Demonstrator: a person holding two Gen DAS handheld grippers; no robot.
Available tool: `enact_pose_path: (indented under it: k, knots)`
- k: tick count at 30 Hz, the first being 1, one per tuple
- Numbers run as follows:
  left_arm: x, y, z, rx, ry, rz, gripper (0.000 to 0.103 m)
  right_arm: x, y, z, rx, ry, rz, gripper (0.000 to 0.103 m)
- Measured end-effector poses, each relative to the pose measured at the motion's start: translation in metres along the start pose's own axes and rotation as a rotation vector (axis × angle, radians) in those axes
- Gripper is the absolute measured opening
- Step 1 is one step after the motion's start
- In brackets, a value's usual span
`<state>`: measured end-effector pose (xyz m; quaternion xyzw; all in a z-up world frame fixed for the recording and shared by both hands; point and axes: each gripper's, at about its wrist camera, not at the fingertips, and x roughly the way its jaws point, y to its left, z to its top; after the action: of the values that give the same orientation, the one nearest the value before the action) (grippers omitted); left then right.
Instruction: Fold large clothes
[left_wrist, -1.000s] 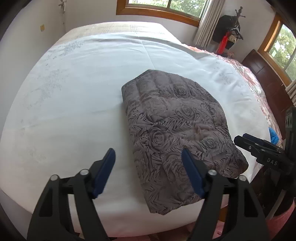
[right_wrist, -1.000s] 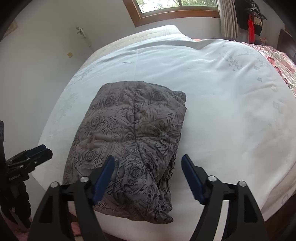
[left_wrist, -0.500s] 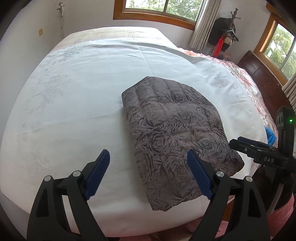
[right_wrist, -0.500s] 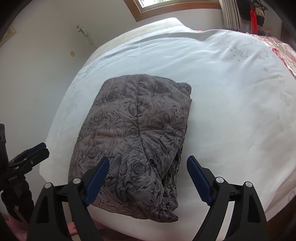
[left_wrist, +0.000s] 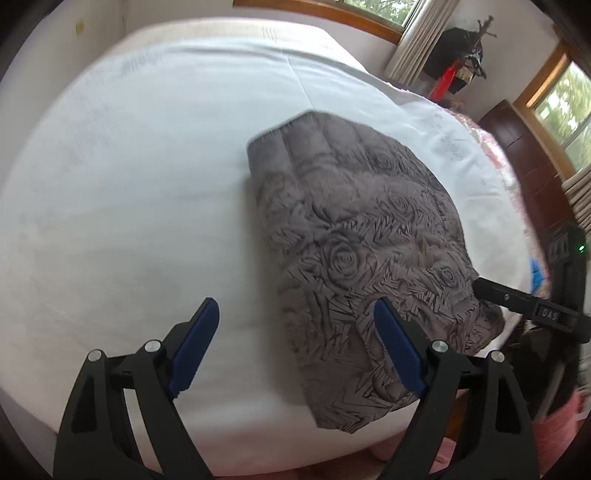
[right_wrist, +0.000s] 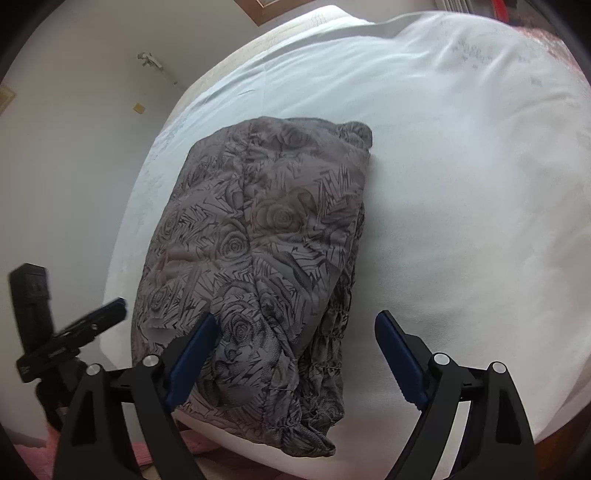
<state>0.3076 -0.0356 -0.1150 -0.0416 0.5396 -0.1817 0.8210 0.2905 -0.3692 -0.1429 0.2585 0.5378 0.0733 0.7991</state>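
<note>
Left claw, jaws wide and empty, hangs over the near left edge of the folded grey rose-print quilted garment, which lies on the white bed sheet near the bed's front edge. Right claw, likewise wide and empty, straddles the garment's near right corner. The padded bundle looks soft, bulky and light; its layered near corners seem the best holds.
</note>
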Motion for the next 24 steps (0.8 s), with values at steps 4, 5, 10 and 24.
enact_pose_path:
  k: [4,5,10,24]
  knots:
    - [0.02,0.01,-0.002,-0.053,0.054,-0.105,0.086,0.01,-0.007,-0.004,0.029,0.043,0.063,0.09]
    - [0.024,0.011,-0.002,-0.064,0.062,-0.131,0.087,0.012,-0.009,-0.004,0.038,0.049,0.071,0.091]
    - [0.043,0.022,-0.001,-0.123,0.1,-0.226,0.09,0.028,-0.024,-0.008,0.099,0.091,0.146,0.094]
    - [0.097,0.018,0.0,-0.134,0.157,-0.426,0.097,0.067,-0.036,-0.008,0.157,0.155,0.353,0.071]
